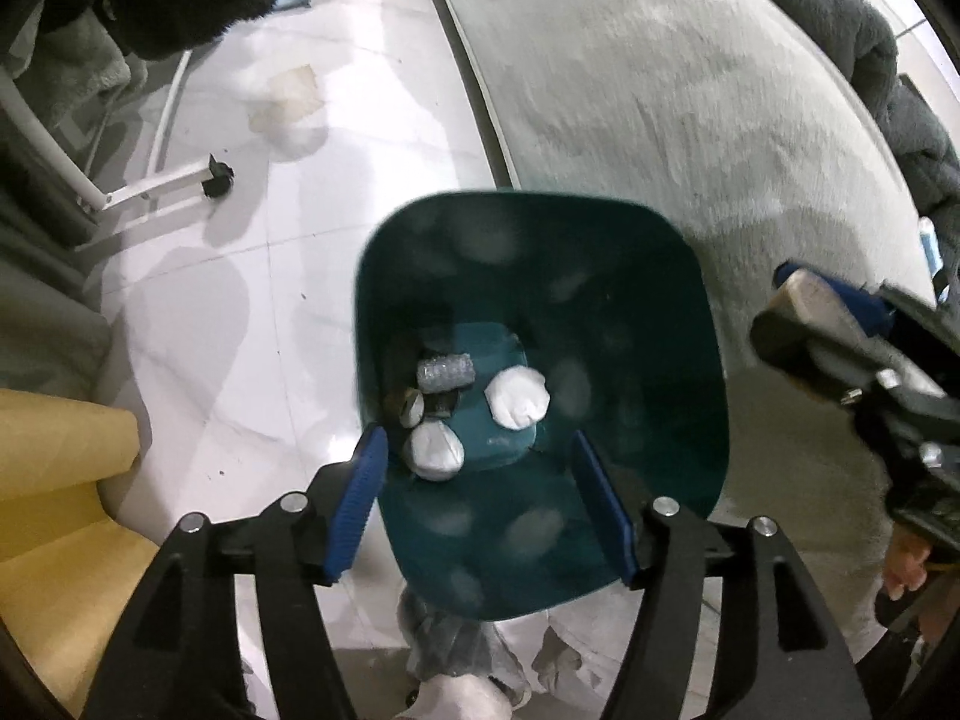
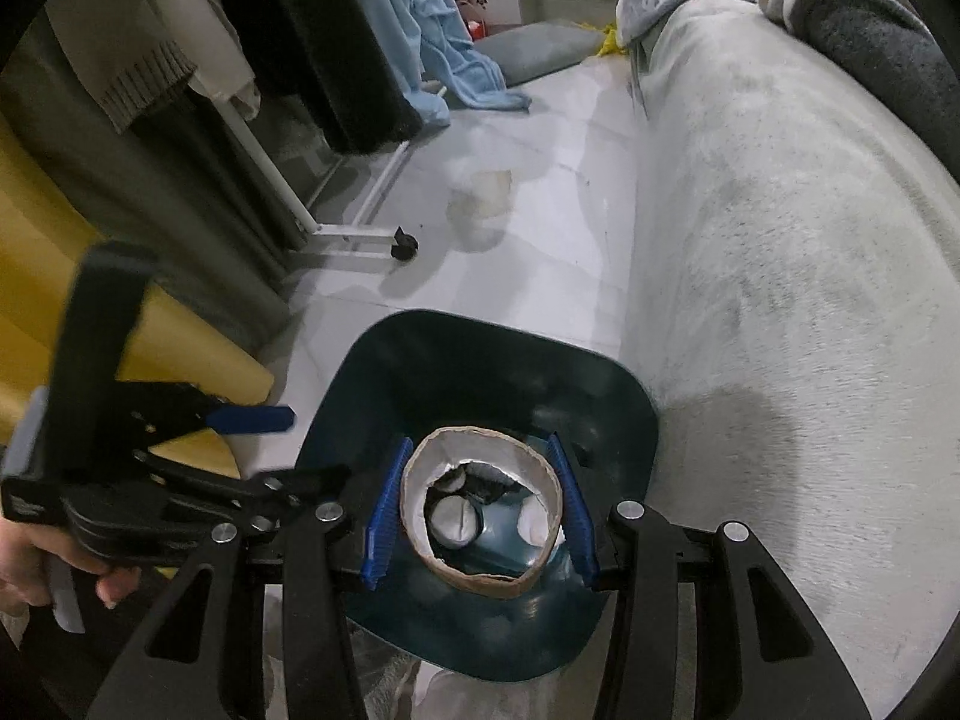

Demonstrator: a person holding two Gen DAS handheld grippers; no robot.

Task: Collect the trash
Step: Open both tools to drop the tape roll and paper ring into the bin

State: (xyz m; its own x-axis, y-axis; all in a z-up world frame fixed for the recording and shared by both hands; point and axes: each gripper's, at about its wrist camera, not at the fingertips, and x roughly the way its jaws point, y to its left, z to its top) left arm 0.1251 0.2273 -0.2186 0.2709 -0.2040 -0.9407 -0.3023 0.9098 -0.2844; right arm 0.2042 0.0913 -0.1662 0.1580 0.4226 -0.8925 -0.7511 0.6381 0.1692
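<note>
Cardboard ring (image 2: 482, 510) sits pinched between the right gripper (image 2: 480, 513) pads, bore axis pointing straight down into the teal bin (image 2: 384, 396) just below it. Left gripper (image 1: 480, 504) hangs spread and empty over the same opening, so right does the drop.

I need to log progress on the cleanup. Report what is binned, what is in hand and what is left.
Done: two white wads and a clear crumpled piece lie at the bottom of the teal bin.
In hand: the right gripper is clamped on a cardboard ring over the bin's mouth; the left gripper is open and empty.
Left: dropping the ring. No other loose trash shows on the floor.
</note>
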